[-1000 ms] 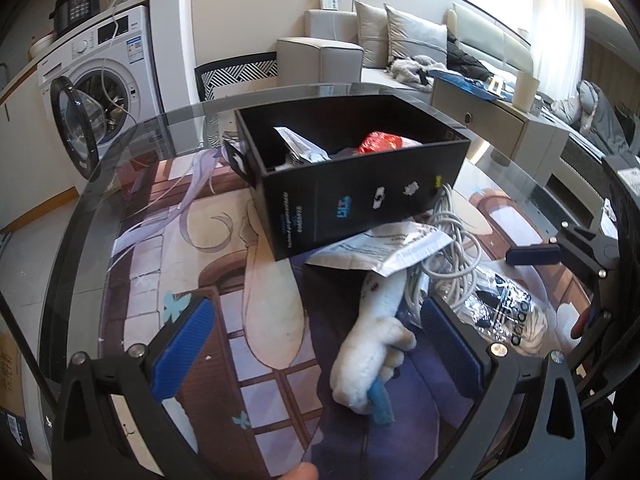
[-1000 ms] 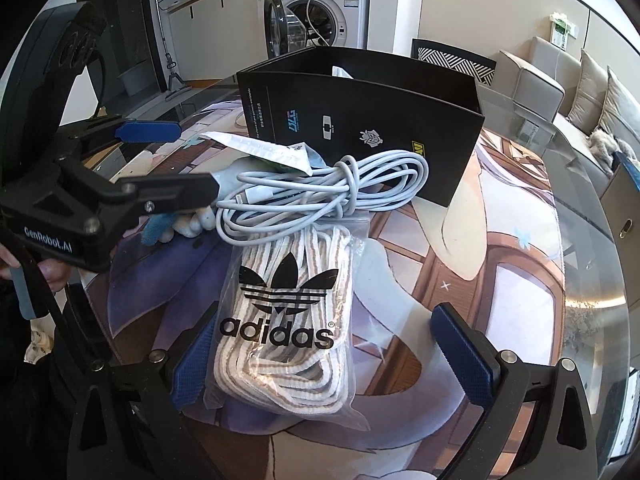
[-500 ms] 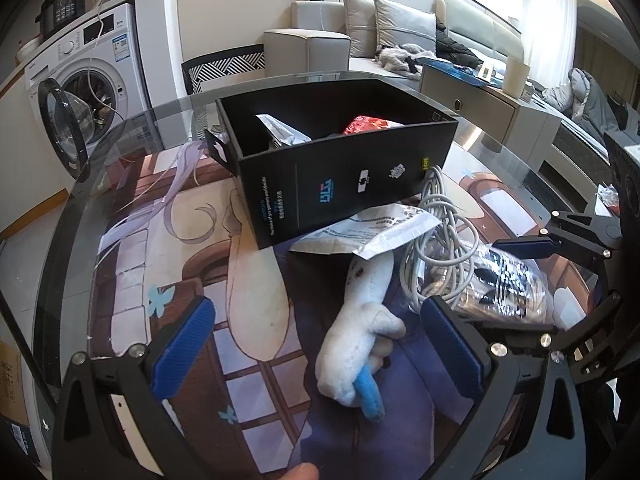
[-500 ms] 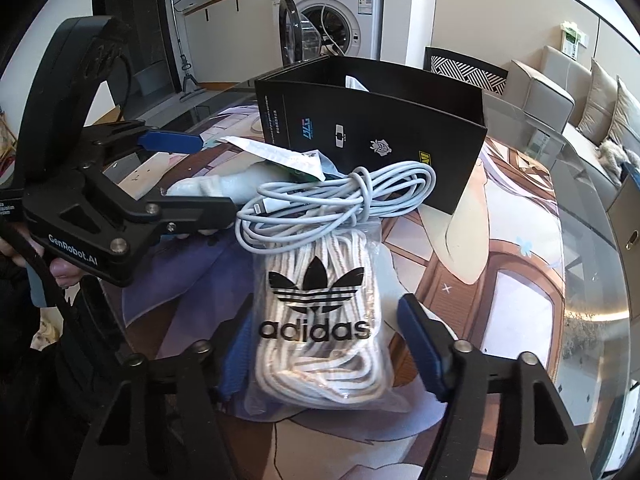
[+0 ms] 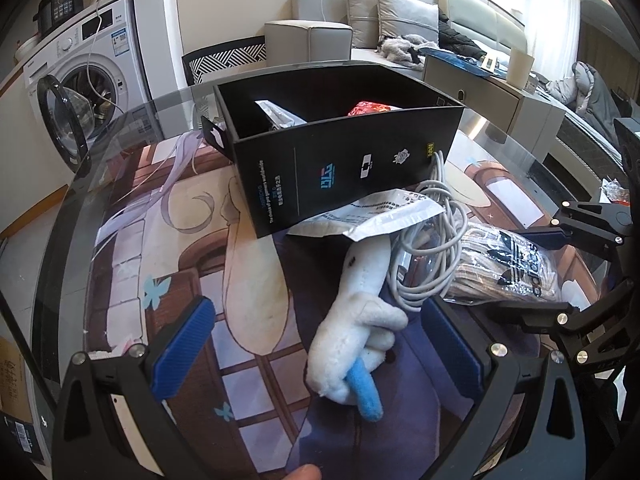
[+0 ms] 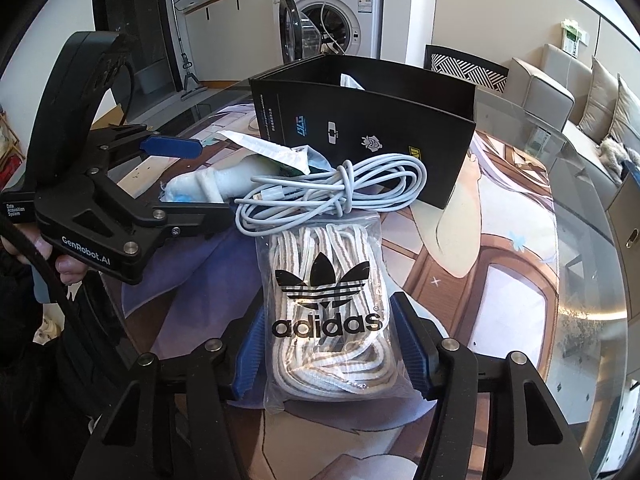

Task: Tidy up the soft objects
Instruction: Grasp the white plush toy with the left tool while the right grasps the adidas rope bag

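Note:
A white plush toy with a blue end lies on the table mat between my left gripper's open fingers; it also shows in the right wrist view. My right gripper is closing around a clear adidas bag of white laces, its blue pads at the bag's sides; the bag also shows in the left wrist view. A coiled grey cable lies on the bag's far end. An open black box stands behind, with a red packet inside.
A white mailer pouch leans on the box over the plush. The glass table edge curves at left. A washing machine and sofa stand beyond. My left gripper's body fills the right wrist view's left side.
My right gripper has moved forward over the adidas bag and its fingers have narrowed around it. My left gripper has drawn back slightly and stays open around the plush.

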`<state>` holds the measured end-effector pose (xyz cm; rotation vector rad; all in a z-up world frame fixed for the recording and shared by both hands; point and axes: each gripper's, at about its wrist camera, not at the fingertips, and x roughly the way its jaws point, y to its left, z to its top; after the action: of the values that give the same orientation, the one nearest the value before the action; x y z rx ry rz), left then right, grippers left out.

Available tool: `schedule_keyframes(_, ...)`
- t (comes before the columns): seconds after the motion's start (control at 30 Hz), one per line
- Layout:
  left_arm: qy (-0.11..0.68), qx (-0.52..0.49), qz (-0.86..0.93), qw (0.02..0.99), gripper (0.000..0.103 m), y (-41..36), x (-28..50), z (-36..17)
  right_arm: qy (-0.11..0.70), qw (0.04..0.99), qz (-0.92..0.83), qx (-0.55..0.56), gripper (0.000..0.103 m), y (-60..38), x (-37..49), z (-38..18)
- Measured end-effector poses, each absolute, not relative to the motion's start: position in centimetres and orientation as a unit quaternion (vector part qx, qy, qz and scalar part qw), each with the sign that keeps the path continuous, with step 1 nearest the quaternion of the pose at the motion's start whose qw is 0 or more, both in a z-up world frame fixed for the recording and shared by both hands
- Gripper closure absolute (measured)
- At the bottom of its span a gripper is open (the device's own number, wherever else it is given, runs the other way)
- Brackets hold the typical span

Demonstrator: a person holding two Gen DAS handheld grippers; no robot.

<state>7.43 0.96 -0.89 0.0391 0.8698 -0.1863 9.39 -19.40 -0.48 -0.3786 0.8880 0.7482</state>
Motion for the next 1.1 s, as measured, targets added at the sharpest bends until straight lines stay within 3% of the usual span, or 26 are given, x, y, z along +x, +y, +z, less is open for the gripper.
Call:
schedule_keyframes(0.23,0.437,0.006,-0.081,0.896,0.0,1.5,7.8,-1.5,0.415,0.821,0.351,-0.177,0.043,-19.4,9.5,-0.5)
schedule_keyframes(0.43,0.436,0.001,-0.084,0.896,0.0,1.8,7.8,-1.5,0.405,0.823,0.352,-0.186,0.052,-19.8,9.1,-0.2)
schedule_keyframes(0.67,0.431,-0.004,-0.093,0.898,0.004,1.9,7.7,-1.4,0.402,0.829,0.34,-0.189,0.053,-20.8,9.3,0.2)
schedule_keyframes(1.1,0.436,0.017,-0.121,0.892,0.058,1.1,7.1,-1.0,0.392,0.836,0.33,-0.195,0.053,-21.1,9.2,1.0)
